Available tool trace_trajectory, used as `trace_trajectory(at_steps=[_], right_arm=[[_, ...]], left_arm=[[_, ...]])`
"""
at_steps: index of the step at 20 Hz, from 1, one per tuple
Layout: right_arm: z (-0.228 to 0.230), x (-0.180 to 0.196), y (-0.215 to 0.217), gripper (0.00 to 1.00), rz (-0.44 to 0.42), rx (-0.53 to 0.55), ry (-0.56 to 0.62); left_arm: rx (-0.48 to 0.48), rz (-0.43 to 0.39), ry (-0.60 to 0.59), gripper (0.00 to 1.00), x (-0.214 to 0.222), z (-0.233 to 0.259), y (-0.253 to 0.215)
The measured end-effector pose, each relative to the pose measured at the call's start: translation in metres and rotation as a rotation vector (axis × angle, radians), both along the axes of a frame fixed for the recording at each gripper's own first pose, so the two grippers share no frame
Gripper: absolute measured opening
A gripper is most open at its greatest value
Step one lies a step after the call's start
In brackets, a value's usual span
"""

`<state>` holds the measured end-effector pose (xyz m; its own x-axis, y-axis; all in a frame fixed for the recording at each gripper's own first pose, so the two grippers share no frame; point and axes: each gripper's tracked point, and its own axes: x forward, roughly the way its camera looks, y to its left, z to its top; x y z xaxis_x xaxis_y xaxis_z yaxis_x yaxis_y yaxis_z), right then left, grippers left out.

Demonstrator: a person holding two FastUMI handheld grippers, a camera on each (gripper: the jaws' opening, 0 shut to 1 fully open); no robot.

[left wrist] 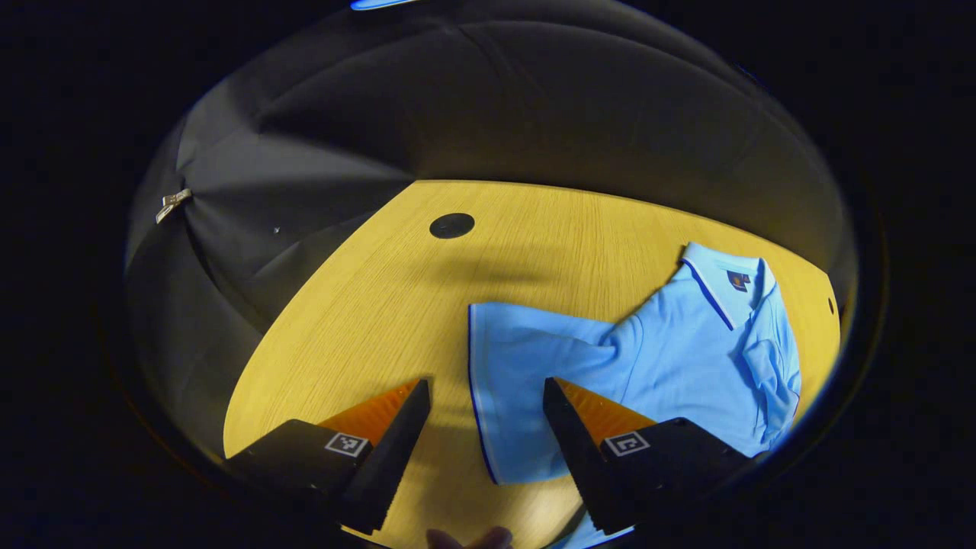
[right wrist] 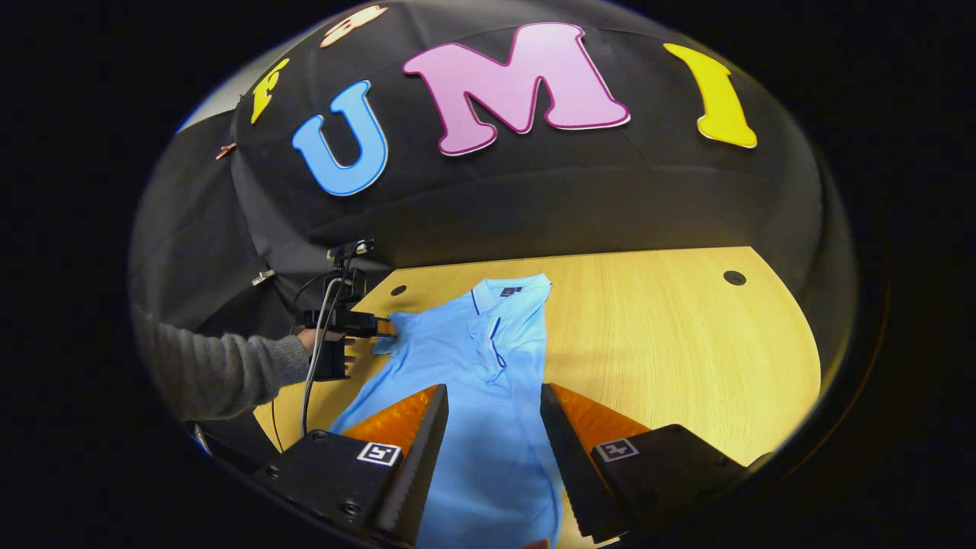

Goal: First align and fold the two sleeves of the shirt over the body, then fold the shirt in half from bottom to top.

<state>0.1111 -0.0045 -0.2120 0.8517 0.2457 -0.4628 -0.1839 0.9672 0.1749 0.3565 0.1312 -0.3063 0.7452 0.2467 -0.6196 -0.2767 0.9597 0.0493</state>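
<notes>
A light blue shirt (right wrist: 473,366) lies flat on the yellow wooden table (right wrist: 671,343), collar (right wrist: 509,291) toward the far wall.

In the left gripper view, the left gripper (left wrist: 486,396) hangs with its jaws spread wide and nothing between them. The cuff edge of the near sleeve (left wrist: 526,358) lies spread on the wood just under and ahead of its fingers, sticking out from the body. It is not yet folded over. Farther right, the body runs up to the collar, and the far side looks already bunched or turned in along the placket, though I can't say how neatly.

In the right gripper view, that left gripper shows far off at the left, held by a hand in a grey sleeve (right wrist: 221,370), its tips right at the sleeve edge. Whether they touch the cloth is too small to tell. The right gripper (right wrist: 494,415) is nearer, over the lower body of the shirt, jaws apart and empty.

The shirt looks like thin knit: light, limp and quick to wrinkle or drag. I'd guess it slides easily on the smooth table, so a one-sided pull could skew it. The piped cuff hem is the firmest spot for a pinch. The sleeve should be lifted, not dragged, across the body. For the last fold, I'd take the bottom hem at both corners.
</notes>
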Motion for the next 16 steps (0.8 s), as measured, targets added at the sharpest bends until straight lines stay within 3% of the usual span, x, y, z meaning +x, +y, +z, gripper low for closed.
trace_trajectory(at_steps=[2,4,7,8,9,14,16], right_arm=[[0.003,-0.004,-0.004,0.77,-0.010,0.004,-0.004],[0.003,-0.009,-0.006,0.77,-0.008,0.010,-0.003],[0.000,-0.015,-0.009,0.77,-0.006,0.009,0.000],[-0.002,-0.017,-0.012,0.77,-0.009,0.009,0.004],[-0.003,-0.019,-0.013,0.77,-0.011,0.012,0.008],[-0.004,-0.025,-0.023,0.77,-0.020,0.014,0.011],[-0.005,-0.026,-0.028,0.77,-0.026,0.014,0.013]], left_arm=[[-0.027,0.003,0.010,0.99,0.000,-0.002,-0.001],[-0.073,0.002,0.022,0.94,0.000,-0.004,-0.006],[-0.091,-0.012,0.049,0.54,-0.002,-0.003,-0.011],[-0.096,-0.018,0.049,0.52,-0.002,-0.003,-0.014],[-0.106,-0.019,0.053,0.38,-0.003,-0.002,-0.017],[-0.223,-0.035,0.044,0.09,-0.002,0.000,-0.031],[-0.225,-0.020,0.035,0.07,-0.003,0.001,-0.030]])
